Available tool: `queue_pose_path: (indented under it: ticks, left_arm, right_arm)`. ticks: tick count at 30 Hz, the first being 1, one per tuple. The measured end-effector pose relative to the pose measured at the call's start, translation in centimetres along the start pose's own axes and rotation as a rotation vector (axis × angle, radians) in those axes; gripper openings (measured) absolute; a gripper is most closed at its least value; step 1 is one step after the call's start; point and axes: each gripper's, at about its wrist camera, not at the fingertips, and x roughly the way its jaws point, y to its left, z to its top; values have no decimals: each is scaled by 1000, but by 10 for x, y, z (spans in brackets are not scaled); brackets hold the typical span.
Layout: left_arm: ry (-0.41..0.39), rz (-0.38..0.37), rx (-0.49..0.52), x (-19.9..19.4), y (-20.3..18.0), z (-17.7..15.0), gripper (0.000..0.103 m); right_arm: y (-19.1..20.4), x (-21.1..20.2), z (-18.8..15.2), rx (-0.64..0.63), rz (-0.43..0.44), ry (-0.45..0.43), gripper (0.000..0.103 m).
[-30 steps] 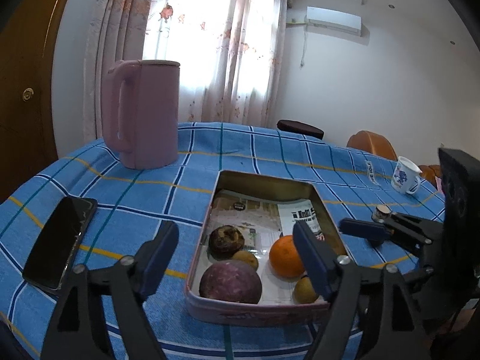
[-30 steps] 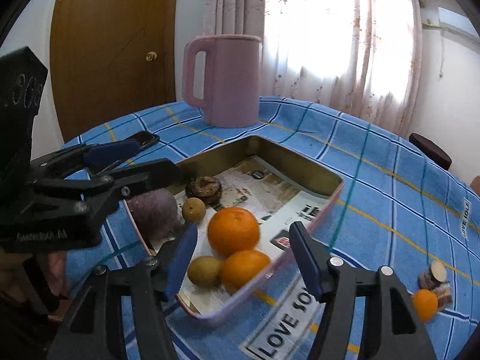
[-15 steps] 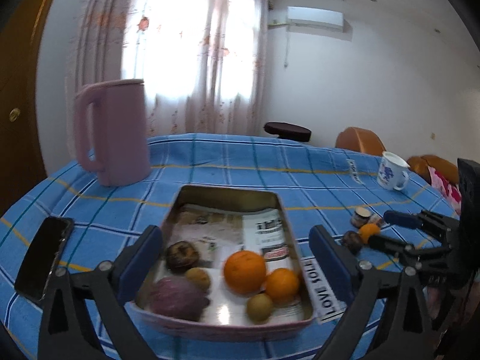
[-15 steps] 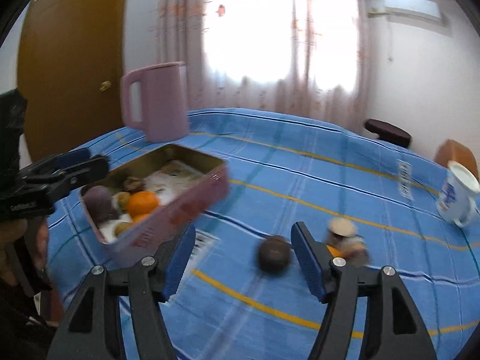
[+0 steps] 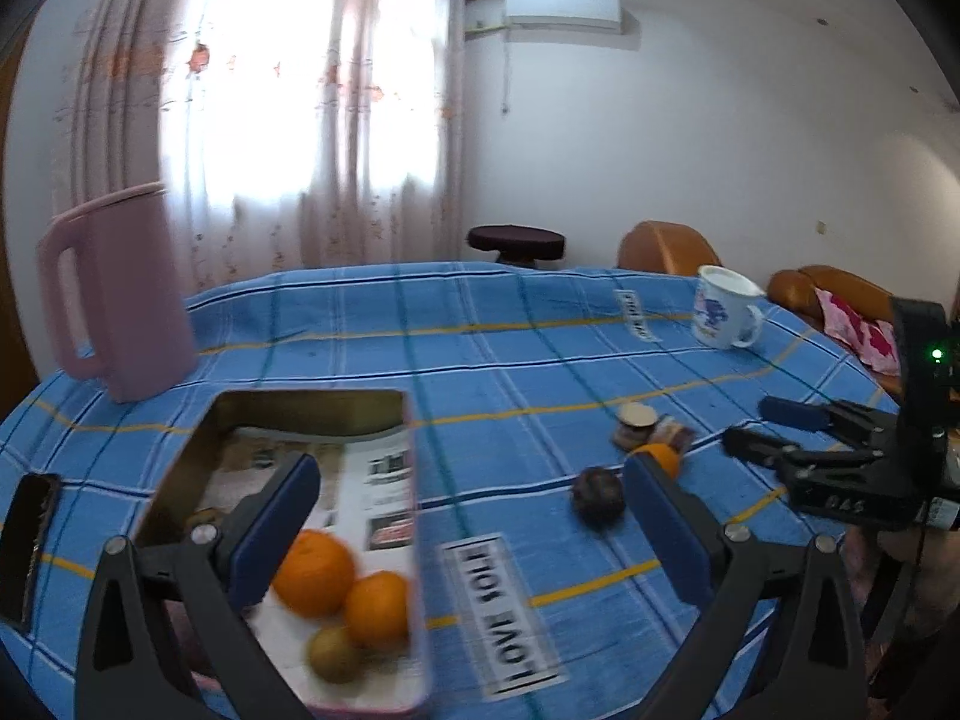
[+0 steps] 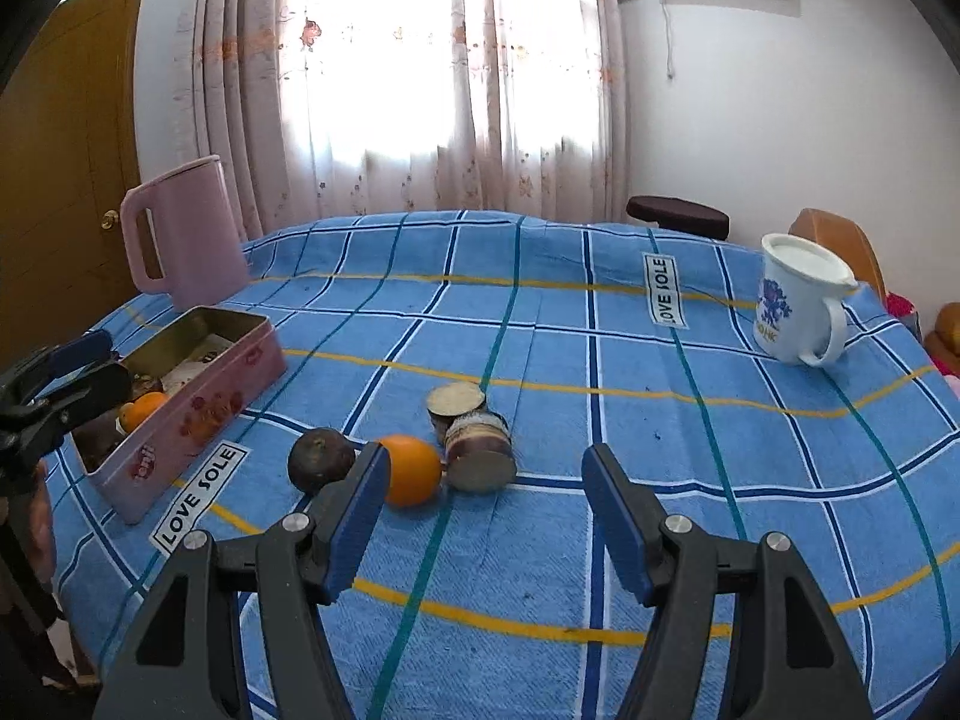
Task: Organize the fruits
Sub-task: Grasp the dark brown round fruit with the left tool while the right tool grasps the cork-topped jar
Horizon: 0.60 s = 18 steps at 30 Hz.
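A pink tin (image 5: pixel 414 540) (image 6: pixel 198 402) holds two oranges (image 5: pixel 315 564) and a small green-brown fruit (image 5: pixel 330 651). On the blue checked cloth, a loose orange (image 6: pixel 411 468) (image 5: pixel 660 456) lies beside a dark round fruit (image 6: pixel 321 459) (image 5: pixel 597 495) and two small jars (image 6: pixel 480 450). My right gripper (image 6: pixel 486 513) is open and empty, just in front of the loose orange. My left gripper (image 5: pixel 474 534) is open and empty, above the tin's right edge.
A pink pitcher (image 5: pixel 120 300) (image 6: pixel 183 234) stands at the back left. A white mug (image 6: pixel 798 300) (image 5: pixel 723 315) stands at the back right. A black phone (image 5: pixel 30 534) lies left of the tin. Chairs stand beyond the table.
Both grippers have swung right, away from the tin. The right gripper now faces the loose orange and dark fruit close up. The tin has shifted left in both views.
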Motion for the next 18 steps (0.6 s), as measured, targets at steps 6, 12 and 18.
queue_pose_path:
  ticks: [6,12,18]
  left_arm:
    - [74,-47,74,35,-36,3,103]
    - [230,-115,86,78,-48,1,86]
    - [361,-151,88,104,-53,-5,65]
  right_arm:
    - [-9,4,1,45,-23,7,67]
    - [-23,8,3,94,-23,11,67]
    - [-20,34,14,140,58,65,68]
